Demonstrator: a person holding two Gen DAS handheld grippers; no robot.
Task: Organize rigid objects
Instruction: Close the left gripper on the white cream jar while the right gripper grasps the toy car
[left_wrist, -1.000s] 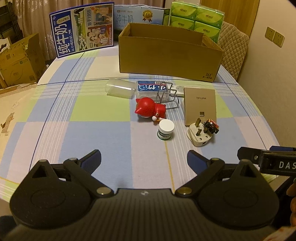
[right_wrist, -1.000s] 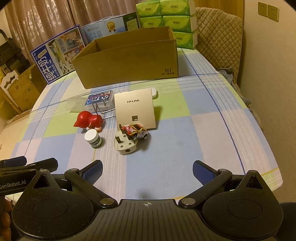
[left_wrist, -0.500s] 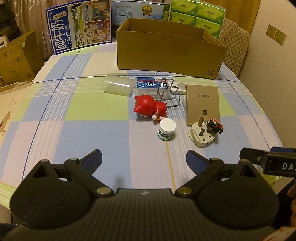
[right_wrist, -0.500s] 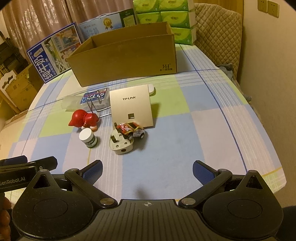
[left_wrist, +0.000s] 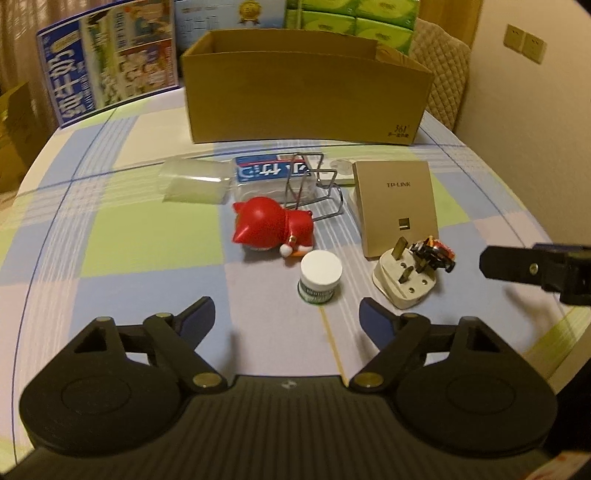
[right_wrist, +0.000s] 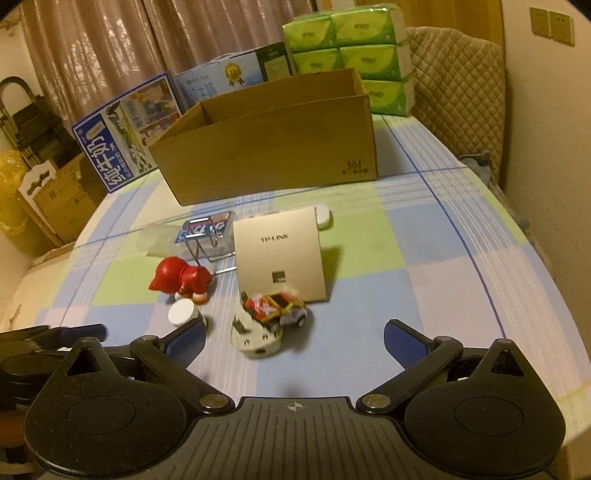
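Both grippers have come closer to the clutter at mid-frame; the left gripper (left_wrist: 286, 319) is closing on nothing, just short of the white-capped jar (left_wrist: 320, 276), and the right gripper (right_wrist: 293, 338) is also narrowing, empty. Legible print: "TP-LINK" on the gold panel (right_wrist: 281, 254), "361" on the cardboard box (right_wrist: 273, 147). The white plug (left_wrist: 404, 282) lies prongs-up beside the toy car (right_wrist: 277, 308), which points right.

2 wrist cameras look down, near, along their jaws (both show the cardboard box (left_wrist: 303, 88) (right_wrist: 269, 144))
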